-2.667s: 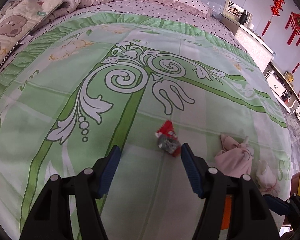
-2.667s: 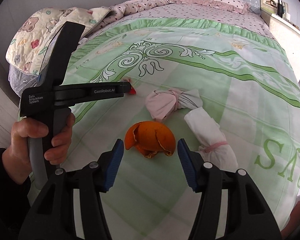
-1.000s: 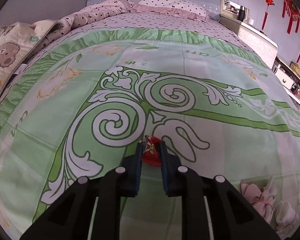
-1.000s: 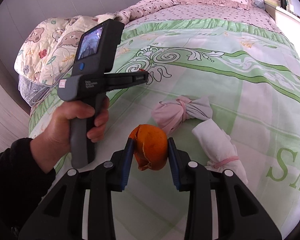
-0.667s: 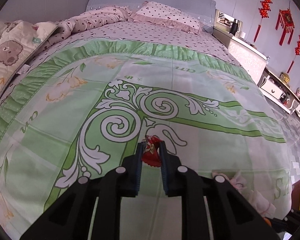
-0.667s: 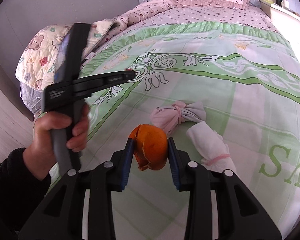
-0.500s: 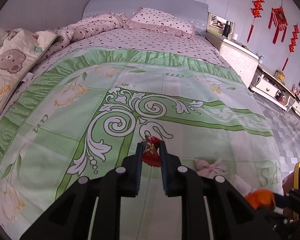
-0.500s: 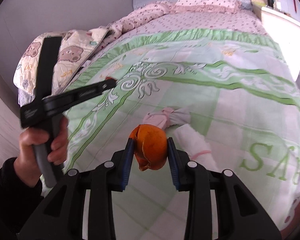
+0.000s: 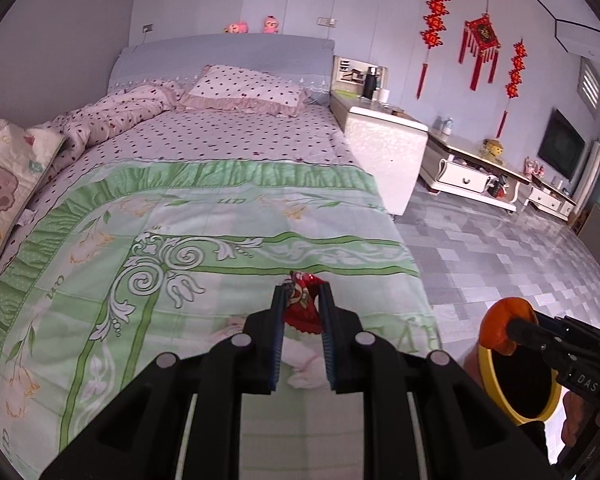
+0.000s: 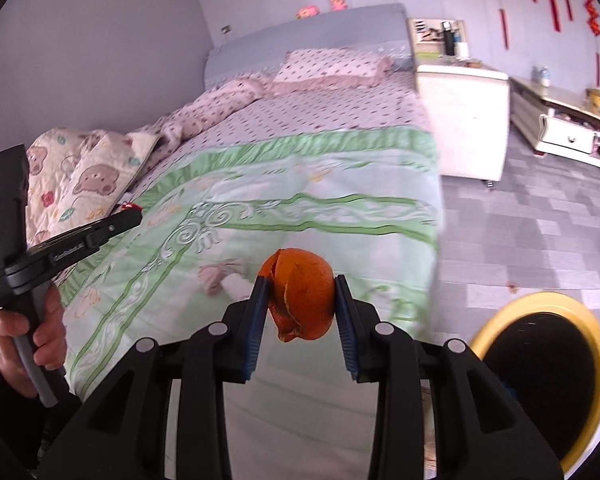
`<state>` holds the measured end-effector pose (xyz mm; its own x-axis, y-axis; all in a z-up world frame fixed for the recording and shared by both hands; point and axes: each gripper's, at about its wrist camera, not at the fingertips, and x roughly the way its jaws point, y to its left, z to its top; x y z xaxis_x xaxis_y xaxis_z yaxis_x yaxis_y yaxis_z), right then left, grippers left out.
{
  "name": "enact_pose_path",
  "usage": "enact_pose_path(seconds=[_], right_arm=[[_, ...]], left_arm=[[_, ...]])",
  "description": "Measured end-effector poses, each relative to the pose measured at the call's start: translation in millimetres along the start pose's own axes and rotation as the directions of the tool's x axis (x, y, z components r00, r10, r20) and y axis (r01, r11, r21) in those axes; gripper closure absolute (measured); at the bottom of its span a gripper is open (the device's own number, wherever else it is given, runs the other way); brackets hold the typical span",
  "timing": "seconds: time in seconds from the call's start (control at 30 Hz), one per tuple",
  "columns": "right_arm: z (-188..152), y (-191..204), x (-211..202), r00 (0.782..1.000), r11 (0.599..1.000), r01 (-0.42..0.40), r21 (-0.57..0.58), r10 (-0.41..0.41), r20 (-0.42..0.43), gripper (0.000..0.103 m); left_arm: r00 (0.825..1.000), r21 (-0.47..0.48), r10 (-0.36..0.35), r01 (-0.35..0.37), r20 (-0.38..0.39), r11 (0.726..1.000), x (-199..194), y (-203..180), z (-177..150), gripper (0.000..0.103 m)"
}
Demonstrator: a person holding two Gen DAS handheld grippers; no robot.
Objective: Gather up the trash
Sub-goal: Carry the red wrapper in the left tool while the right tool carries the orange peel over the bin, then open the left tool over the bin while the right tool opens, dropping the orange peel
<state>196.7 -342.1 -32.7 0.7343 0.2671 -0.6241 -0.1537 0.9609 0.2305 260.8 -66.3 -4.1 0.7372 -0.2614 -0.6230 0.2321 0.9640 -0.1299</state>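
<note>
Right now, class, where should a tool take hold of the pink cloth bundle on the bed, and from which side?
Likely from above, across the middle of the pink bundle: it lies flat on the bedspread, the white bundle close beside.

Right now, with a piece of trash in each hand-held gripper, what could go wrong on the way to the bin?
1. The orange peel is cracked and bulges past the right hand-held gripper; a piece might break off.
2. The red wrapper is thin; it could slip from the left hand-held gripper.
3. The yellow bin sits off to the right, so both loads must cross open floor.
</note>
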Motion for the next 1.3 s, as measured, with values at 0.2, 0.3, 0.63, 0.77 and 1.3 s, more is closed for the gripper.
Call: enact_pose_path(seconds=[0.2, 0.3, 0.63, 0.77, 1.3], right_arm=[[-8, -63, -44, 0.997, 0.995, 0.071, 0.07, -0.074, 0.035, 0.071], [-15, -92, -63, 0.993, 0.99, 0.102, 0.101, -0.107, 0.045, 0.071], [-41, -170, -96, 0.976, 0.957, 0.203, 0.209, -0.214, 0.031, 0.071], [-52, -193, -98, 0.97, 0.941, 0.233, 0.245, -0.244, 0.013, 0.071], [-89, -251, -74, 0.948, 0.881, 0.317, 0.353, -0.308, -0.082, 0.07]], left_arm=[[0.996, 0.086, -0.093, 0.093, -0.005, 0.992, -2, -83, 0, 0.087], [0.99, 0.113, -0.137, 0.139, -0.024, 0.984, 4, -120, -3, 0.087], [0.972, 0.213, -0.212, 0.23, -0.105, 0.95, 36, -212, -20, 0.087], [0.961, 0.221, -0.229, 0.259, -0.153, 0.94, 55, -231, -31, 0.087], [0.903, 0.222, -0.273, 0.356, -0.332, 0.908, 107, -285, -76, 0.087]])
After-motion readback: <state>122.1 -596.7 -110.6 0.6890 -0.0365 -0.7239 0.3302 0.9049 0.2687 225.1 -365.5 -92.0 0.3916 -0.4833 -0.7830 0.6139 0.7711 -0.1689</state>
